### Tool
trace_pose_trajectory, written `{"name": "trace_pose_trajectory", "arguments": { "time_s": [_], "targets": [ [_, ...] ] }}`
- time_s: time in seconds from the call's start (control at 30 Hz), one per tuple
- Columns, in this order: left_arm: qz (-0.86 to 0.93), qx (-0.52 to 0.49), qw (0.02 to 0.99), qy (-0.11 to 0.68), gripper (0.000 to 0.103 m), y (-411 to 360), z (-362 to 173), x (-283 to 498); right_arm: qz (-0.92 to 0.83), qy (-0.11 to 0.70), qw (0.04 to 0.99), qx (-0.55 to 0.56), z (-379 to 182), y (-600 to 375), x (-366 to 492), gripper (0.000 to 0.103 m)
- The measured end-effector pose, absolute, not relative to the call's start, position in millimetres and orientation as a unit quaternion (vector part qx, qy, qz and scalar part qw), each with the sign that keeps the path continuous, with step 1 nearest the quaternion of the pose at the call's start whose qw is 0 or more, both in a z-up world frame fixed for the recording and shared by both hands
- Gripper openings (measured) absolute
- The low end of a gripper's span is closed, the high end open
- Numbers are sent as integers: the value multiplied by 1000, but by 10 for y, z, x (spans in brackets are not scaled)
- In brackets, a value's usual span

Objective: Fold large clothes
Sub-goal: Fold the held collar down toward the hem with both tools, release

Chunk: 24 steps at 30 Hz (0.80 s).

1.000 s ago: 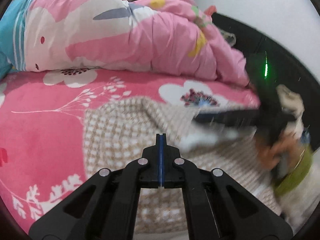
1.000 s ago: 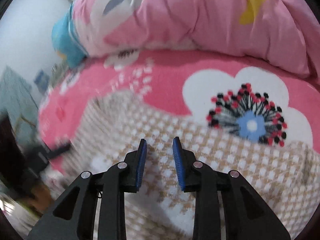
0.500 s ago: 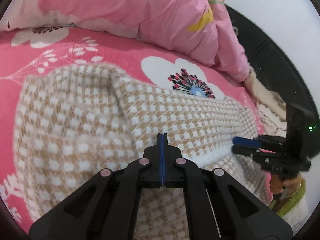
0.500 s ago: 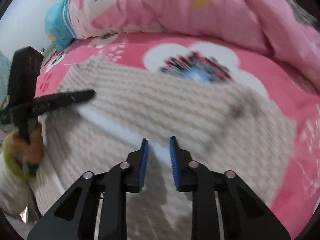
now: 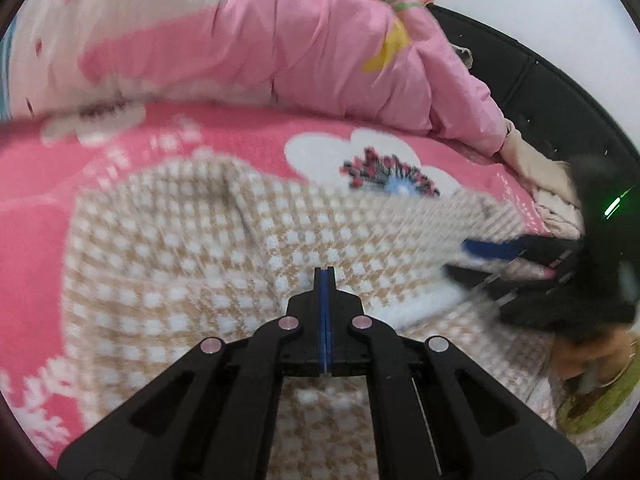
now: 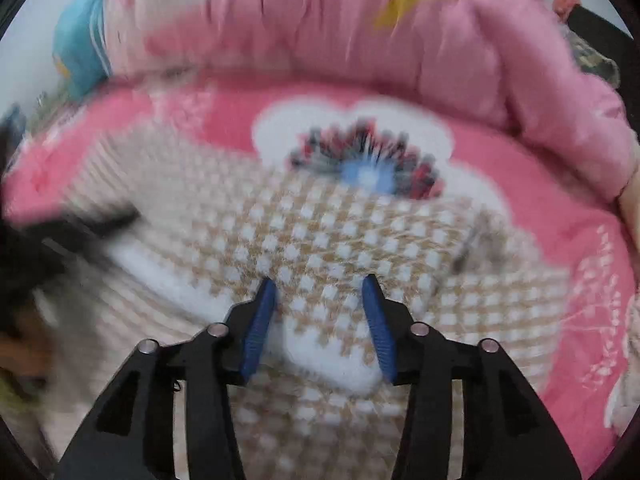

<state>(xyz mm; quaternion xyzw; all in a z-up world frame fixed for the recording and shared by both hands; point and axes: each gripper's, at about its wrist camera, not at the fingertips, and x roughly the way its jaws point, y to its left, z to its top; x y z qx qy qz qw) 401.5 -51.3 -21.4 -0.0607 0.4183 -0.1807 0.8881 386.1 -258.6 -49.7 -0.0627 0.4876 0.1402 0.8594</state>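
Note:
A tan and white houndstooth garment (image 5: 168,264) lies folded on the pink flowered bed sheet (image 5: 36,216); it also shows in the right wrist view (image 6: 332,236), with a white trim edge (image 6: 332,364). My left gripper (image 5: 324,276) is shut with nothing between its blue pads, just above the garment. My right gripper (image 6: 320,288) is open above the garment, its blue pads (image 6: 260,320) wide apart over the white trim. The right gripper also appears at the right of the left wrist view (image 5: 476,258), blurred.
A bunched pink quilt (image 5: 280,40) lies along the back of the bed, also in the right wrist view (image 6: 360,32). A dark headboard (image 5: 520,92) stands at the right. Cream clothes (image 5: 548,184) are piled by it. A blue pillow (image 6: 76,52) lies at the left.
My right gripper has opened wide from nearly closed. Both views have shifted and blurred over the garment. My left gripper stays shut.

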Motion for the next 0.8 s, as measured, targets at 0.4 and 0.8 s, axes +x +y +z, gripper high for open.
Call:
{"name": "trace_pose_trajectory", "arguments": {
  "time_s": [0.4, 0.8],
  "targets": [
    [-181, -49, 870, 456, 20, -774, -459, 4511, 126, 491, 862, -16, -399, -2578, 4061, 47],
    [-152, 17, 874, 461, 25, -790, -412, 4142, 116, 486, 866, -15, -568, -2616, 3771, 49]
  ]
}}
